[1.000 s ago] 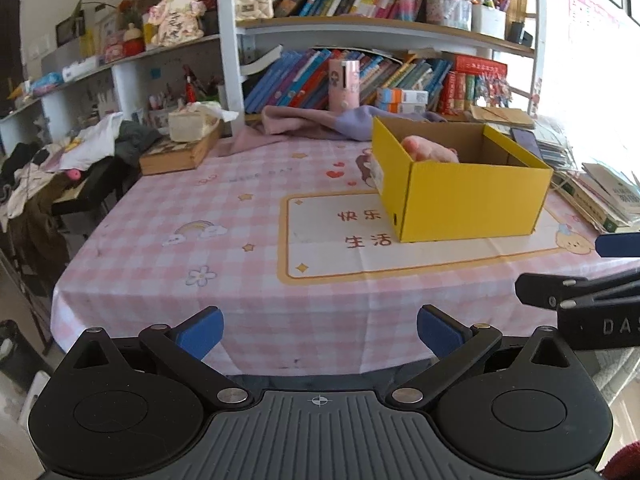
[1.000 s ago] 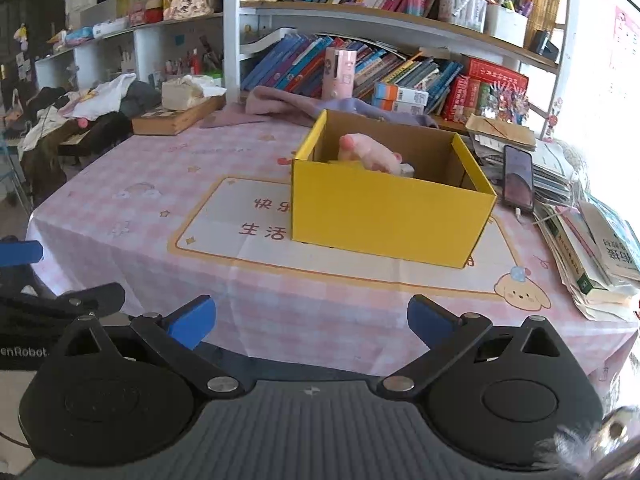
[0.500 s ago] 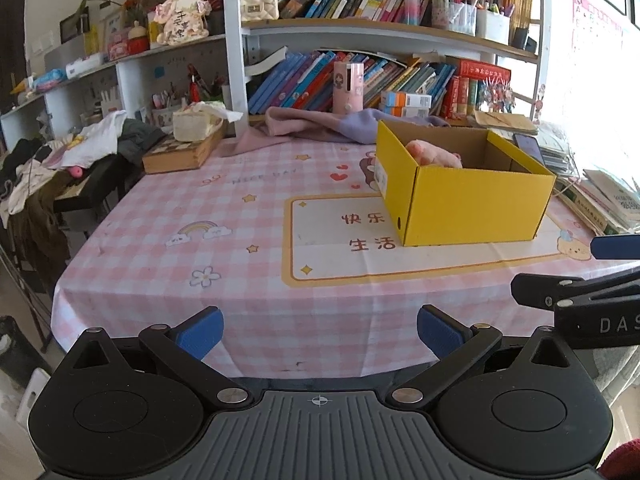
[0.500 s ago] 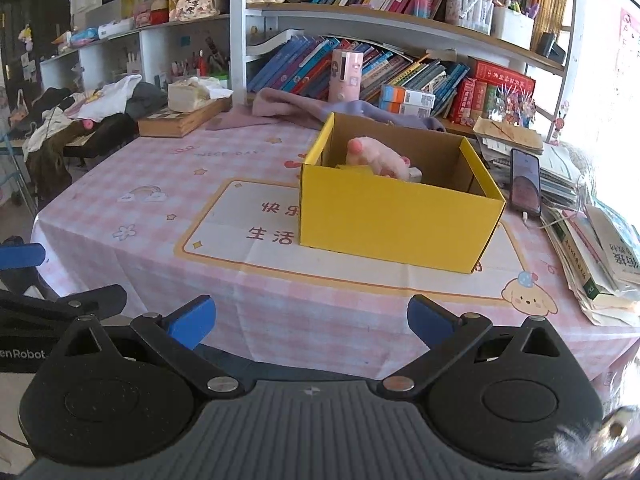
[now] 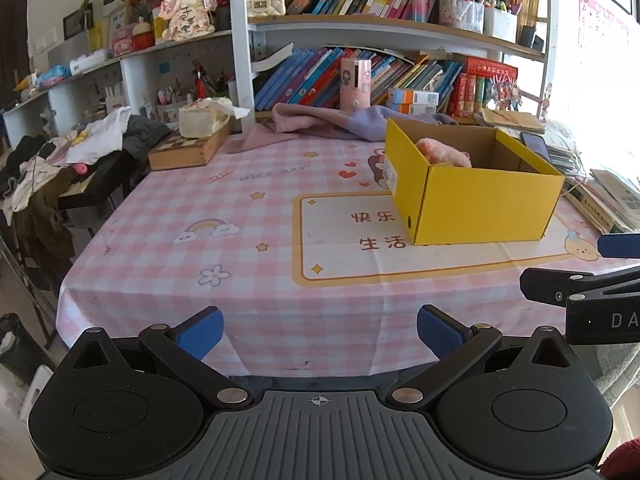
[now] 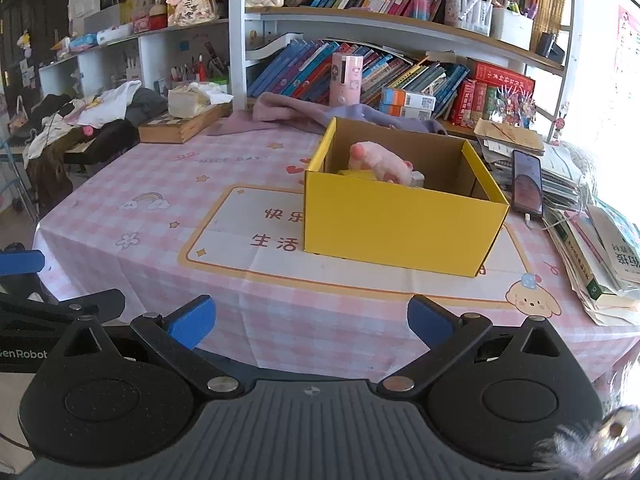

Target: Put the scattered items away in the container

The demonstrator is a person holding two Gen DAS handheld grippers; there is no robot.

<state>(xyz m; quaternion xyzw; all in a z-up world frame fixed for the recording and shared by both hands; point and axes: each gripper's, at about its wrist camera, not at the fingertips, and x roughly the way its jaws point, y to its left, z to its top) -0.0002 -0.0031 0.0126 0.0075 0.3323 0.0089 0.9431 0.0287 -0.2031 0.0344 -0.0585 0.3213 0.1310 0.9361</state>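
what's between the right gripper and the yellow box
Only bare tablecloth, with its printed cream panel, lies between the open right gripper and the yellow box; no loose items there. The right wrist view shows it.

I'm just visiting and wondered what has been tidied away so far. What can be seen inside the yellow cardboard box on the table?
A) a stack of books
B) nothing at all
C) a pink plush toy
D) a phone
C: a pink plush toy shows above the rim of the yellow cardboard box, lying on other items too hidden to identify; the phone lies outside, on the papers to the box's right.
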